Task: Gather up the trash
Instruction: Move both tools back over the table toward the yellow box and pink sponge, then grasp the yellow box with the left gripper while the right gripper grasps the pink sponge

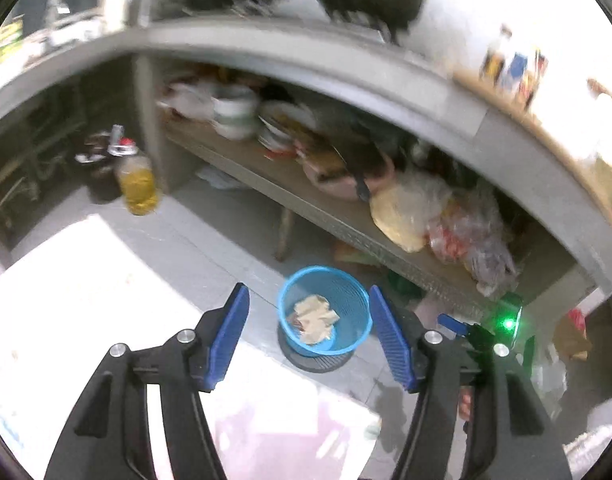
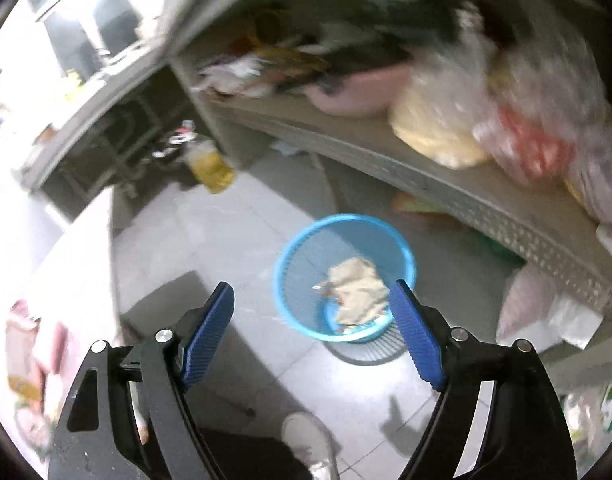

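One crumpled wrapper [image 2: 360, 292] in blue basket [image 2: 290, 256]

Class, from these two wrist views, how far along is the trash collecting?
Done: crumpled paper lies in the blue basket. In hand: nothing; left gripper and right gripper are open and empty. Left: no other loose trash is clearly identifiable in these blurred views.

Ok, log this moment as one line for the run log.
left gripper: open, empty | right gripper: open, empty | blue basket: on floor, crumpled paper inside | stage: trash dropped in
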Demonstrator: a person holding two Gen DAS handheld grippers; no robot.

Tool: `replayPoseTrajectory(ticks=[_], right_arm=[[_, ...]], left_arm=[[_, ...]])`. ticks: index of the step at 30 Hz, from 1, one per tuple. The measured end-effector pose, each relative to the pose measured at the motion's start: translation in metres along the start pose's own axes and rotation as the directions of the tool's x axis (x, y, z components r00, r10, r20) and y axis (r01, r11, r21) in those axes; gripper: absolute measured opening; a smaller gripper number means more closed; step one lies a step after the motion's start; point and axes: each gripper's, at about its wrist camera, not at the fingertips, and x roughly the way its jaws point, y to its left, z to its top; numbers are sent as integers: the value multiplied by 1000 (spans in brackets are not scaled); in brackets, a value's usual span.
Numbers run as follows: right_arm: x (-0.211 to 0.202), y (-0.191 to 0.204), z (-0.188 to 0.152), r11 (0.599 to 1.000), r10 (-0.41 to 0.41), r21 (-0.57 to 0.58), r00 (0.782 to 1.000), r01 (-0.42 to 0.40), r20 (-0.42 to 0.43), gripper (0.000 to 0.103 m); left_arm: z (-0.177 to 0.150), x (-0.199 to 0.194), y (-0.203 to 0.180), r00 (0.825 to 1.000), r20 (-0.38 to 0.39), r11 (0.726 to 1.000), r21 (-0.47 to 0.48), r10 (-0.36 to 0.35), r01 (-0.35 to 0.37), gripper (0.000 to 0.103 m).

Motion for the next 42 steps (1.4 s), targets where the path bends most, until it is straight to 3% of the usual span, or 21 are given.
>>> replayPoseTrajectory(ticks=[3, 6, 11, 15, 19, 21, 24, 28, 34, 42], right_arm=[[-19, 24, 4, 997, 67, -51, 998, -66, 17, 79], [-30, 51, 7, 985, 147, -90, 989, -146, 11, 79], [-45, 108, 8, 941, 269, -210, 963, -267, -18, 79], [-52, 154, 7, 885, 369, -278, 927, -373, -70, 81], [-46, 192, 1, 833, 441, -300, 885, -465, -147, 81], [-44, 210, -8, 824, 442, -307, 879, -476, -177, 81], [-33, 227, -21, 820, 432, -304, 872, -486, -228, 81], [-25, 242, -32, 812, 432, -297, 860, -502, -272, 81], [-25, 254, -40, 804, 427, -303, 851, -512, -305, 81], [-22, 254, -41, 806, 429, -283, 843, -519, -323, 81]], left_arm=[[-29, -64, 29, 992, 88, 995, -52, 85, -81, 63], [-63, -120, 57, 970, 167, 978, -142, 176, -153, 66], [-128, -188, 102, 931, 238, 920, -347, 278, -185, 71], [-167, -208, 118, 917, 243, 886, -421, 316, -194, 73], [-192, -203, 114, 930, 242, 901, -401, 277, -164, 73], [-194, -182, 104, 948, 204, 922, -353, 244, -161, 73], [-196, -155, 91, 959, 151, 941, -282, 238, -189, 73], [-199, -116, 87, 956, 66, 943, -196, 288, -270, 73], [-196, -77, 112, 953, -38, 930, -206, 302, -303, 72], [-192, -49, 118, 932, -130, 921, -160, 338, -357, 58]])
